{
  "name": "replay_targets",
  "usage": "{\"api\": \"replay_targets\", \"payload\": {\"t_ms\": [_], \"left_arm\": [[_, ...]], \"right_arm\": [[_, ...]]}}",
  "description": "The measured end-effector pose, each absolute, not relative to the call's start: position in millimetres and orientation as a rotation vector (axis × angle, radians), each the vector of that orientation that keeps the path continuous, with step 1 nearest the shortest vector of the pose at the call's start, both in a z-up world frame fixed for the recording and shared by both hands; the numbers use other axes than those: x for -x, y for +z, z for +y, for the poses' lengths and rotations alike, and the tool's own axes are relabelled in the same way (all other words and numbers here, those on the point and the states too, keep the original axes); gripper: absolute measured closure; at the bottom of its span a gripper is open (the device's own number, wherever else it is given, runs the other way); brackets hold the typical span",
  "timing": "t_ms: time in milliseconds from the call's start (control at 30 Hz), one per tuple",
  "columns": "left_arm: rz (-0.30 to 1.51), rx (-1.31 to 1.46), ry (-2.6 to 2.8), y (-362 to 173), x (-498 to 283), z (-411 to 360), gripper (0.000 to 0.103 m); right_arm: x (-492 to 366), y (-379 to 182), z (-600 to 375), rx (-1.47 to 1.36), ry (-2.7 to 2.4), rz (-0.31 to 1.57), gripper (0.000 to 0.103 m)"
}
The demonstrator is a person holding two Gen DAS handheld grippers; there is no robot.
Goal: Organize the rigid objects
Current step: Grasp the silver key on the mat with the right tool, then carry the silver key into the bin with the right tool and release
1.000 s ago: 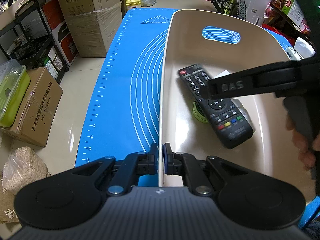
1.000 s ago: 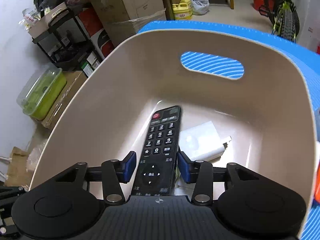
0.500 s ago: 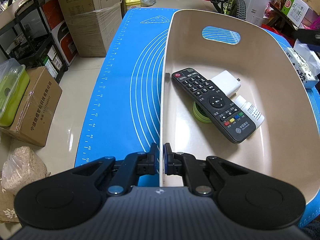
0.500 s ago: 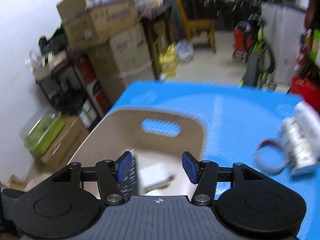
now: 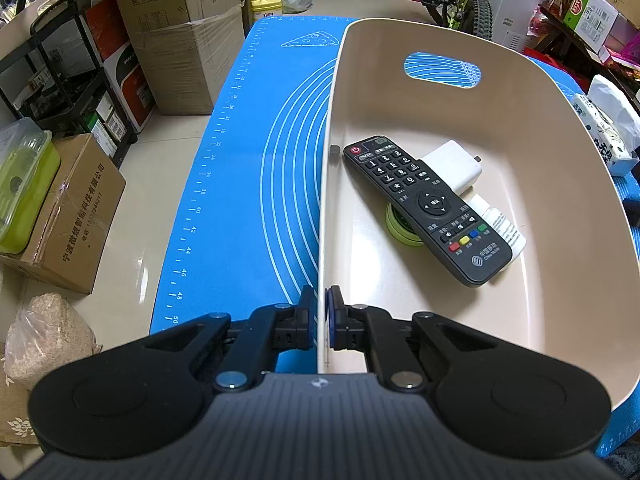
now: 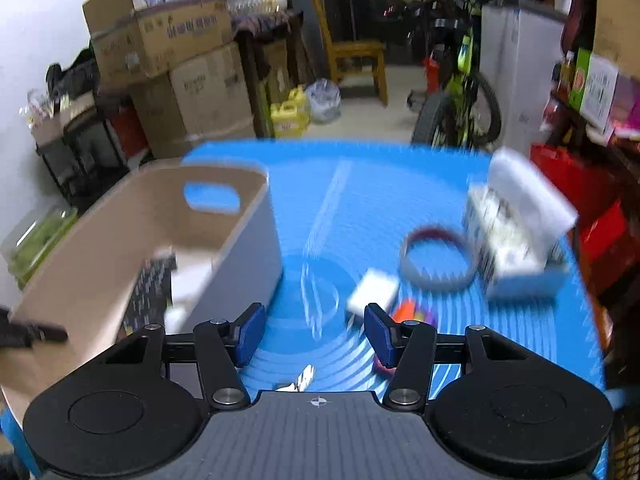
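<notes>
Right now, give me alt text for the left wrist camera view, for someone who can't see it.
The left gripper is clamped shut on the near rim of a beige bin on a blue mat. Inside lie a black remote over a white charger, a green disc and a small white bottle.

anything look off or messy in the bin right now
Nothing spilled or broken. The remote lies askew, propped across a green tape roll, a white charger and a small white bottle rather than flat on the bin floor.
</notes>
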State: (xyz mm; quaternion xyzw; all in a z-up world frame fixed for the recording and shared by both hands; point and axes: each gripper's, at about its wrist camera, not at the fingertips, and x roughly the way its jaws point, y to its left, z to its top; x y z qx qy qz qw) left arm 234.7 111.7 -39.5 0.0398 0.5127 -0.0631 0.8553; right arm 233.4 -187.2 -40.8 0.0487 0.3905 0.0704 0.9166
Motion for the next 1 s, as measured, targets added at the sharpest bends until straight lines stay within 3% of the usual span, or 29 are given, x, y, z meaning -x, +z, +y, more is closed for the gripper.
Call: {"api": "replay_targets", "payload": {"t_ms": [433,567,800,1000], "left_arm": [[1.078,-0.082,-0.134,-38.9,-234.8,111.1,0.093],[1.078,-0.082,-0.133,-38.9,-234.6,111.6,0.093],[1.078,-0.082,-0.133,-38.9,-234.6,111.8,0.093],[1.079,-0.087,-0.13,-38.6,-234.6,112.3,0.092]], "right_arm": [[-234.6,-107.6,-165.7,-0.086,0.216,0.894,0.05],[-232.7,-114.0,-160.4,-0.076,0.242,0.894,0.064],[-221.9,-102.9,-166.3,-0.082,0.294,0.85,0.081],[-219.9,-101.5,-160.6,-0.026,0.322,0.866,0.083]]}}
